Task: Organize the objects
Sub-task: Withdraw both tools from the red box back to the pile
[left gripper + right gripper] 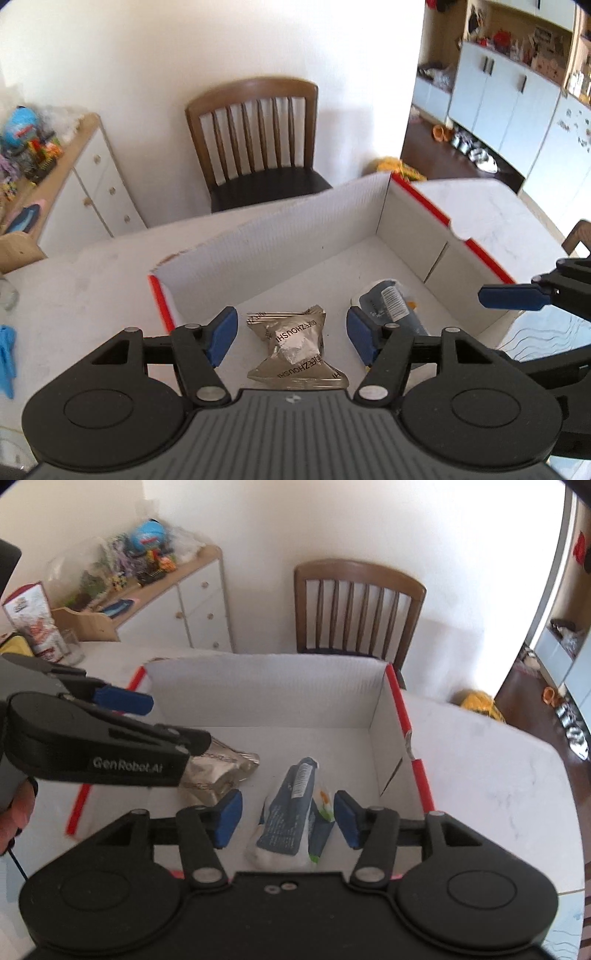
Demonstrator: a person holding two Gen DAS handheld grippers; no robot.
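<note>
**Two packets already in the box**

The white box (pixel 413 218) stands on the desk (pixel 74 295). Inside lie the silver packet (pixel 295 347) at left and blue-white packet (pixel 291 812) at right. Left gripper (pixel 291 338) and right gripper (pixel 288 818) hover released above them; what remains is unclear.

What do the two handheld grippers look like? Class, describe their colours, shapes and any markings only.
The left gripper and right gripper are built alike: black plastic linkage arms with silver pivot pins, round black discs at the base, and blue pads on the fingertips. The left one's base is ribbed grey. Seen from the right wrist camera, the left gripper's side reads "GenRobot.AI" in white. A thin black cable hangs beneath it.
</note>
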